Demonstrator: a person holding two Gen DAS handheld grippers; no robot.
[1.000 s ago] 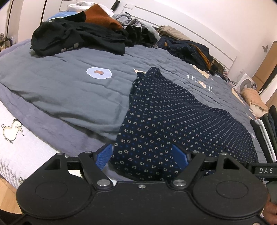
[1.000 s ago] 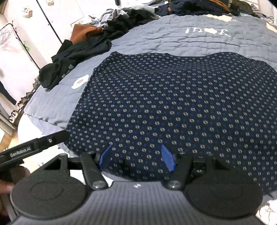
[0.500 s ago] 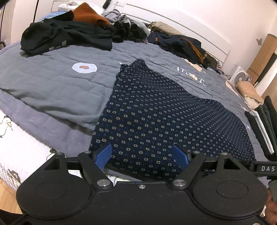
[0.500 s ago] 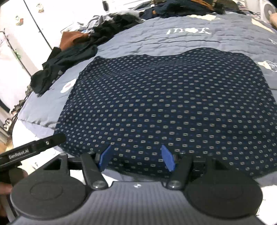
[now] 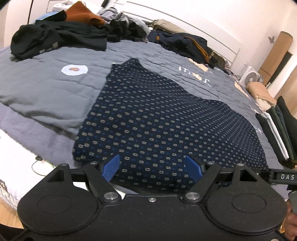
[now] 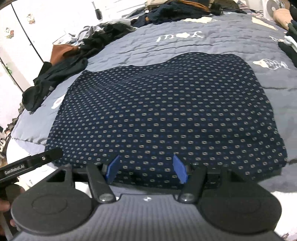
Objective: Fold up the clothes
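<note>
A navy garment with small pale squares (image 5: 159, 118) lies spread flat on the grey quilt (image 5: 46, 92) of a bed. My left gripper (image 5: 152, 166) hovers over its near edge, a little in from the near left corner. Its blue pads (image 5: 111, 167) stand wide apart with only flat cloth under the gap. In the right wrist view the same garment (image 6: 167, 111) fills the middle. My right gripper (image 6: 145, 169) is open over the near hem, with its pads (image 6: 179, 170) clear of the fabric. Neither gripper grips the cloth.
A heap of black clothes (image 5: 55, 39) and an orange garment (image 5: 83, 14) lie at the far left of the bed, with dark clothes (image 5: 185, 42) by the headboard. Folded clothes (image 5: 274, 126) are stacked at the right edge. A white fan (image 5: 250, 77) stands beyond.
Both grippers have slid to the right along the garment's near edge. The garment's right edge has come into the right wrist view. The garment itself has stayed put on the quilt.
</note>
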